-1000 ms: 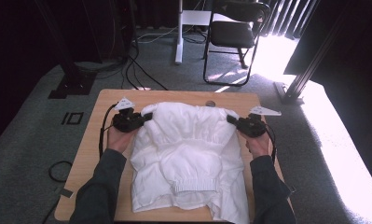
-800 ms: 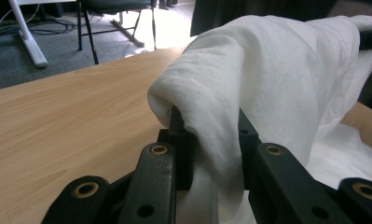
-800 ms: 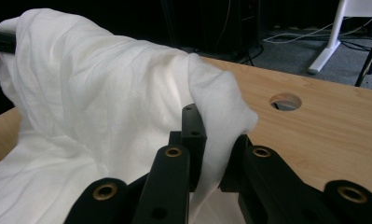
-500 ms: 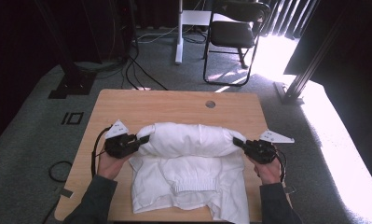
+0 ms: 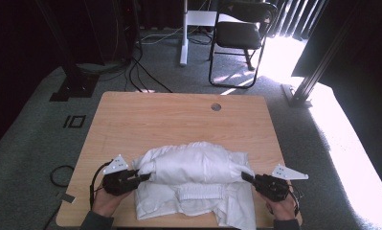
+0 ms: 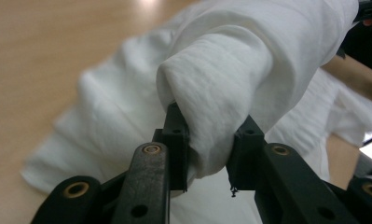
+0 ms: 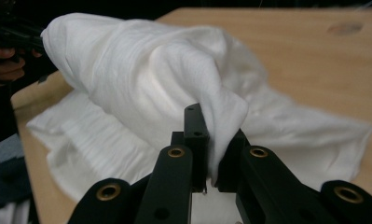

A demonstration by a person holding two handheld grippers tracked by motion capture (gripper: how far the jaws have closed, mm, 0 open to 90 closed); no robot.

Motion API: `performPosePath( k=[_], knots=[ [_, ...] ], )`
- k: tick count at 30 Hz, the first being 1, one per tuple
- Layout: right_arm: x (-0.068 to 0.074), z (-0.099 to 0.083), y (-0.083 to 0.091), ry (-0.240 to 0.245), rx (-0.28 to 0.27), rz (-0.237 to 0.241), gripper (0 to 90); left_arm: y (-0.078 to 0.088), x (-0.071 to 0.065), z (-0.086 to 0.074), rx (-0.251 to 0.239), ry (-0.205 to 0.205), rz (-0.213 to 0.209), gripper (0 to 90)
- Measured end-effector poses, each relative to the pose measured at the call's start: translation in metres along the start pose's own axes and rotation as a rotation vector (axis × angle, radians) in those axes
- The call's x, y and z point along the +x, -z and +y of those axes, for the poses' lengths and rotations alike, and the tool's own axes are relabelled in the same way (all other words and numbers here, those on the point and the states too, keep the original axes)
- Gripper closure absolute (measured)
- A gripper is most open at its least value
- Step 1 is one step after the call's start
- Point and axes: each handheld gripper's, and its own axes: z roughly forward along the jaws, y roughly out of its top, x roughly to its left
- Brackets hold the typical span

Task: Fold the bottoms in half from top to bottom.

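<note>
High view: white garment (image 5: 193,184) sits on the near half of the wooden table (image 5: 179,115), and the far edge is folded over toward the person, so there's a puffy roll across the middle w/ the lower part and its ribbed hem underneath, near the front edge. Left gripper (image 5: 141,176) is at the roll's left end, right gripper (image 5: 246,176) at the right end, both low, close to the tabletop. Left gripper view: jaws have a thick bunch of the garment (image 6: 221,93) between them, but they've just been opening, and the pads look to be barely touching the cloth now, so imo it's letting go. Right gripper view: jaws pinched tight on a thin fold of the cloth (image 7: 221,116), the rest draped out behind over the table (image 7: 314,56). So afaict the first fold is basically made; what's left is releasing the right side, flattening the roll, and prob another fold or two, since it's lumpy and sleeves aren't neat.
</note>
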Motion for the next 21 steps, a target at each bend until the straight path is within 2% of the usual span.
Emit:
performPosePath(
  k=[2, 3, 4, 6, 8, 11, 15, 16, 18, 19, 20, 21],
  knots=[
    [0.000, -0.012, -0.001, -0.014, 0.040, -0.003, 86.3, -0.007, 0.000, -0.012, 0.047, 0.018, -0.022, 71.3],
    [0.000, -0.016, -0.002, -0.026, 0.071, 0.004, 86.0, -0.010, 0.000, -0.016, 0.064, 0.018, -0.020, 70.3],
    [0.000, -0.020, -0.003, -0.026, 0.096, 0.006, 84.3, -0.011, 0.001, -0.019, 0.066, 0.030, -0.034, 68.4],
    [0.002, -0.020, -0.002, -0.020, 0.123, -0.006, 66.1, -0.007, 0.001, -0.019, 0.032, 0.038, -0.037, 59.6],
    [0.004, -0.014, 0.004, -0.004, 0.102, -0.040, 51.6, 0.002, 0.003, -0.014, -0.019, 0.056, -0.049, 52.6],
    [0.004, 0.002, 0.010, 0.004, 0.059, -0.063, 39.8, 0.015, 0.004, -0.003, -0.065, 0.042, -0.050, 47.1],
    [0.005, 0.028, 0.008, -0.004, -0.011, -0.071, 40.9, 0.029, 0.004, 0.013, -0.130, 0.024, -0.048, 44.6],
    [0.005, 0.032, 0.004, -0.006, -0.010, -0.077, 42.4, 0.032, 0.004, 0.017, -0.144, 0.021, -0.038, 44.7],
    [0.008, 0.040, -0.008, 0.005, 0.010, -0.098, 44.5, 0.031, 0.005, 0.026, -0.142, 0.016, -0.019, 45.2],
    [0.008, 0.040, -0.008, 0.005, 0.010, -0.098, 44.5, 0.031, 0.005, 0.026, -0.142, 0.016, -0.019, 45.3],
    [0.011, 0.045, -0.024, 0.004, 0.042, -0.133, 45.2, 0.026, 0.004, 0.034, -0.138, 0.003, -0.005, 45.4],
    [0.012, 0.046, -0.029, 0.007, 0.050, -0.146, 45.6, 0.018, 0.003, 0.041, -0.126, -0.008, -0.003, 45.5]
  ],
)
